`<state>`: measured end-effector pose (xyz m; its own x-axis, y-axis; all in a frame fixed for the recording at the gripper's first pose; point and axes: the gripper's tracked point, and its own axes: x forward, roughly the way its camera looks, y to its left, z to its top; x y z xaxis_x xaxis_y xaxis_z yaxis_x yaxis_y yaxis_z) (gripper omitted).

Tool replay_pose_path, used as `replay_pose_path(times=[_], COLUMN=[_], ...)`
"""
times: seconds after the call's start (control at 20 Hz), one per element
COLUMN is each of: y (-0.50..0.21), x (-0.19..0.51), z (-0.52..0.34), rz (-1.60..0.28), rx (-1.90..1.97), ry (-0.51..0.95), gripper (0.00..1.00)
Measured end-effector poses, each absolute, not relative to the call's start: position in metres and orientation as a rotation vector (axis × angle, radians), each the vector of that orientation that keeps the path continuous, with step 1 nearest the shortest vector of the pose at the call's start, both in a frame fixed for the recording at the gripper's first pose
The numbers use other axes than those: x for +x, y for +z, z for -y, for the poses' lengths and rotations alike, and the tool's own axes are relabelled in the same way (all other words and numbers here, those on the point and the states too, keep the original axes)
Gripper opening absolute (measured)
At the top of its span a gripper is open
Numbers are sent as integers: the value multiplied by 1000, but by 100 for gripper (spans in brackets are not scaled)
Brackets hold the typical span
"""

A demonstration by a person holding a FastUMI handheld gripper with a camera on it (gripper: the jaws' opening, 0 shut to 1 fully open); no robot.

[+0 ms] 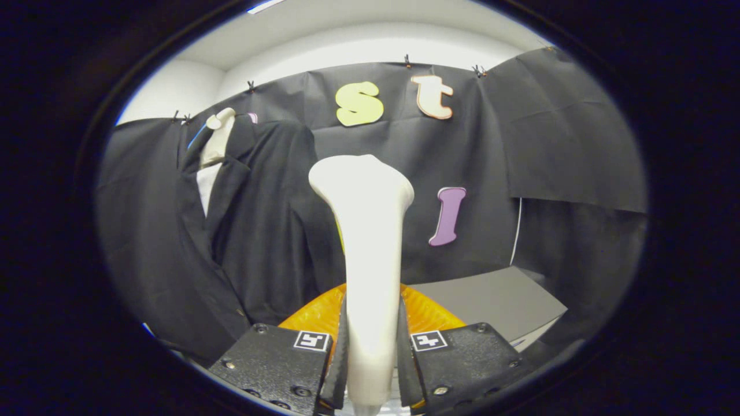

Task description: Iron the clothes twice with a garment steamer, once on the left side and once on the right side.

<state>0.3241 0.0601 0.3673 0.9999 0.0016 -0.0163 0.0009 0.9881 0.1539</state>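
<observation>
Your jaws are clamped on the handle of the cream plastic garment steamer, one on each side — head upright, ready to press on cloth. The dark suit jacket hangs on its pale hanger ahead and to the left, well apart from the steamer head — neither side looks touched yet.

My gripper clamps both fingers on the handle of the cream garment steamer, which stands upright between them, its head flaring above. Beyond it, to the left, a dark suit jacket hangs on a pale mannequin. An orange plate lies just behind the fingers, a grey table beyond it.
</observation>
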Motion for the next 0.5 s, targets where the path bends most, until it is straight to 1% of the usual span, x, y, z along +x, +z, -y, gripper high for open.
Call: replay_pose_path(times=[0.35, 0.5], y=[438, 461], x=[332, 336], z=[-143, -186], rz=[75, 98], rx=[115, 94], ry=[-31, -14], gripper=[38, 38])
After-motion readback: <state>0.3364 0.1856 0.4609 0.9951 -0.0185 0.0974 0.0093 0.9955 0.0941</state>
